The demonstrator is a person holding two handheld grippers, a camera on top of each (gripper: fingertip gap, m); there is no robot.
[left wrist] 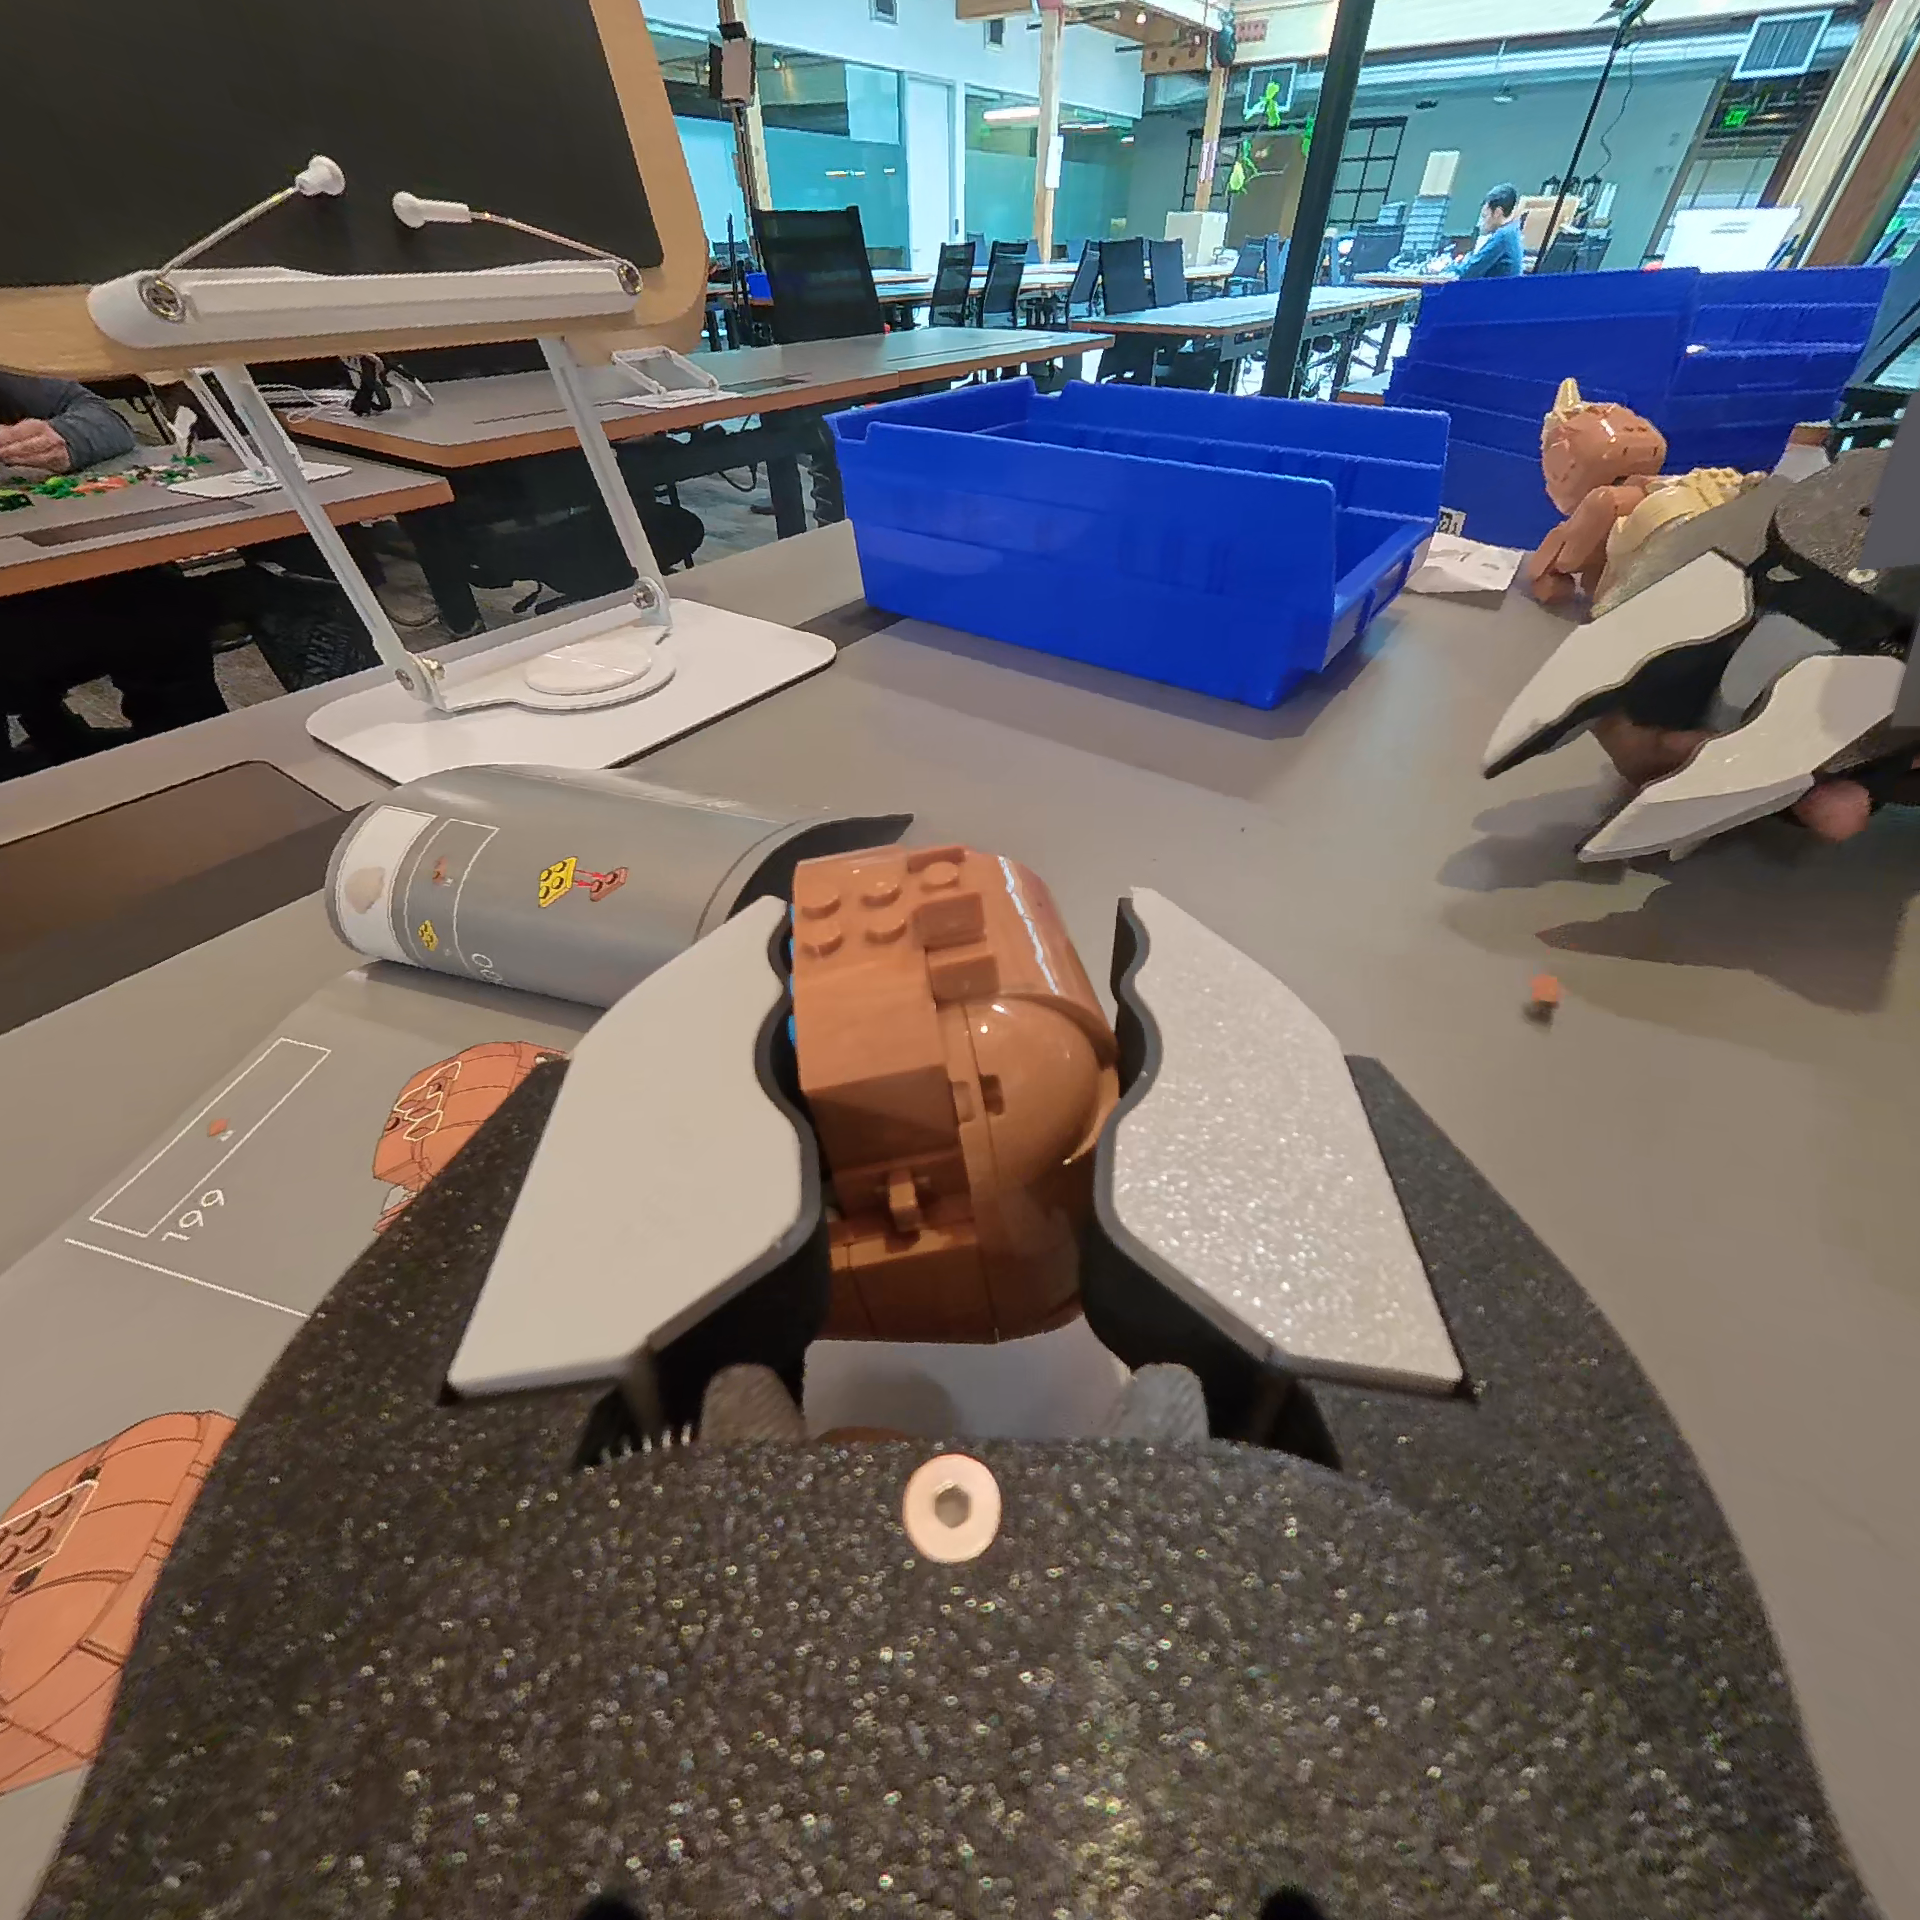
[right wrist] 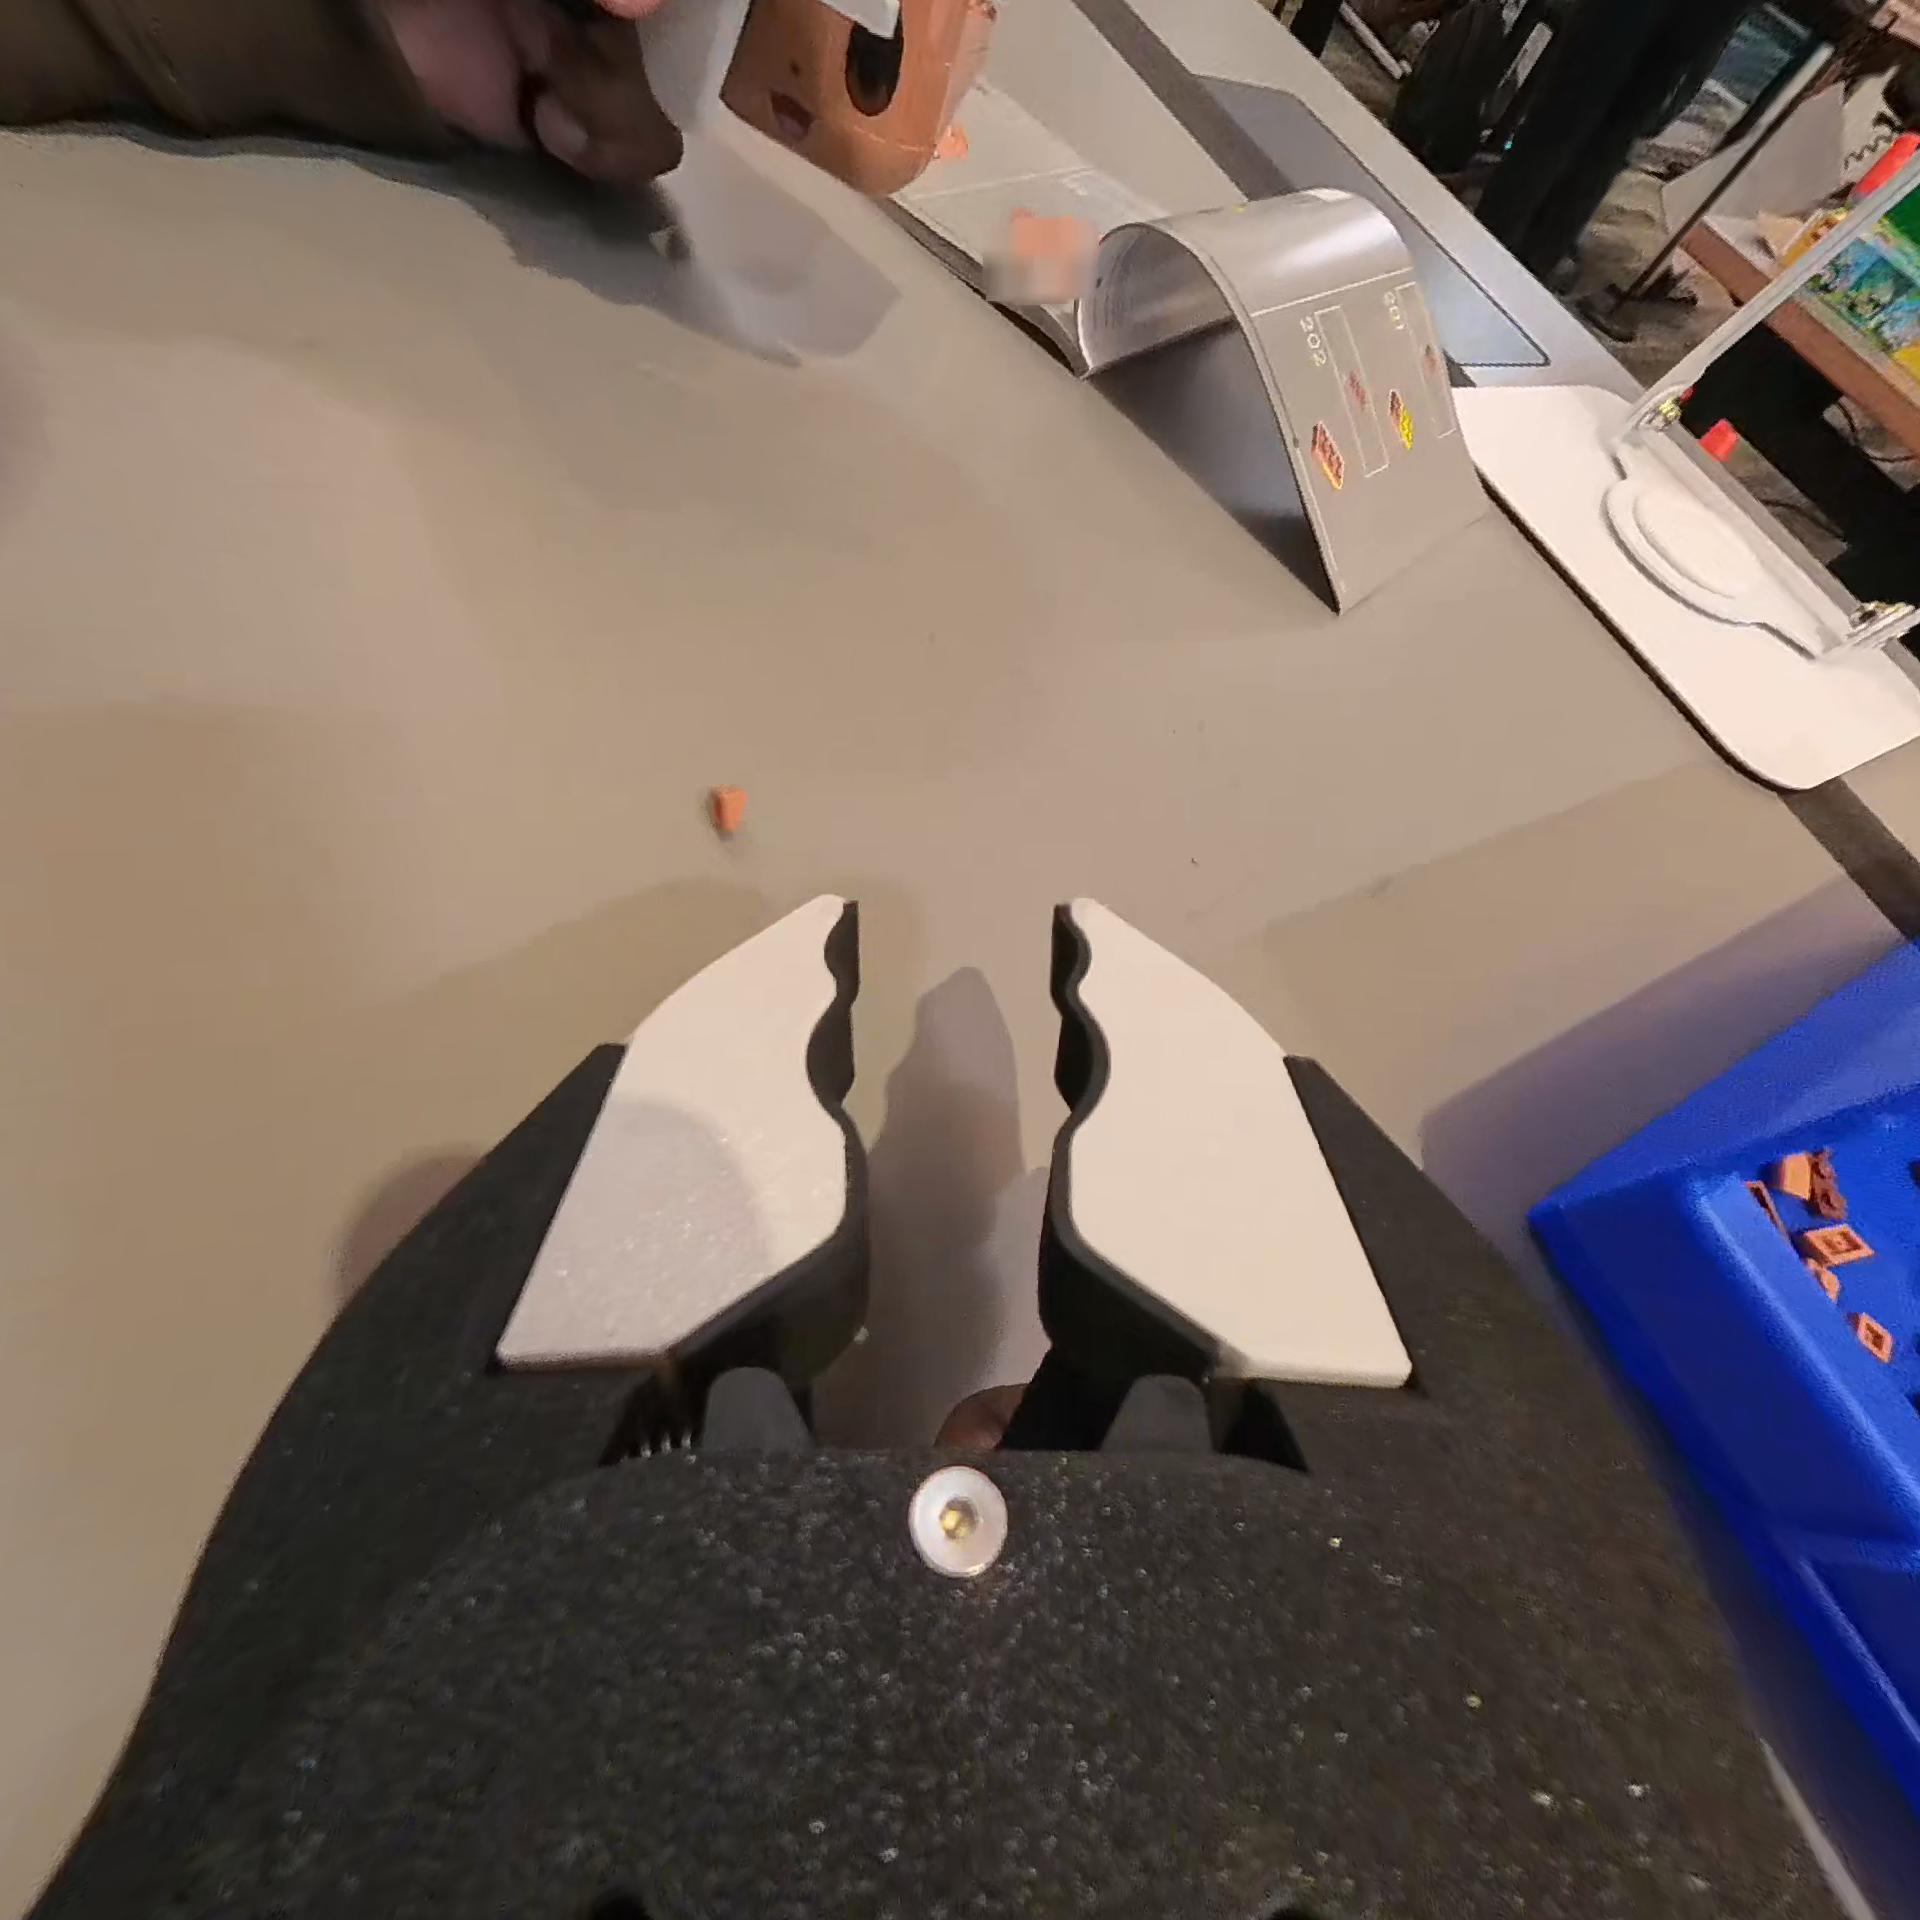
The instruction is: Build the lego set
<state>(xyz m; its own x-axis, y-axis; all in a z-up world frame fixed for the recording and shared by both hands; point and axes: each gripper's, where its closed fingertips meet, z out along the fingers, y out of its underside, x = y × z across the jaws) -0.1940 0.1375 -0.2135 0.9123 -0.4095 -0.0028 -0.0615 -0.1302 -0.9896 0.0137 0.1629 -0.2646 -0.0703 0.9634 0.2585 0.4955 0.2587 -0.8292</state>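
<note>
Brown lego body [left wrist: 951,1091]: rounded, studded on top, clamped between both fingers of left gripper [left wrist: 951,935]; held above the grey table [left wrist: 1351,1195], over the open instruction booklet.
Left gripper fingers [left wrist: 665,1143]: grey plates pressed against the body's two sides.
Same body from the right wrist view [right wrist: 862,94]: far off at the top edge, two round holes in its face, a hand [right wrist: 520,83] beside it.
Loose small brown piece [left wrist: 1545,992]: lying alone on the table, right of the lego body; in the right wrist view [right wrist: 728,808] just ahead of the right gripper's left fingertip, not touching it.
Right gripper [right wrist: 956,914]: jaws apart, nothing between them, low over the table; seen from the left wrist view [left wrist: 1558,805] well right of the lego body, tips angled down.
Instruction booklet [left wrist: 540,883]: grey pages, one curled up into a roll just behind the lego body, flat page under it with printed brown figures.
Blue bin [left wrist: 1132,540]: beyond the lego body, to its right; small brown pieces [right wrist: 1813,1226] inside.
Built tan and brown figure [left wrist: 1600,488]: far right of the lego body, past the bin's corner.
White stand [left wrist: 582,665]: behind the booklet, left of the bin, carrying a dark wood-edged board [left wrist: 312,135].
</note>
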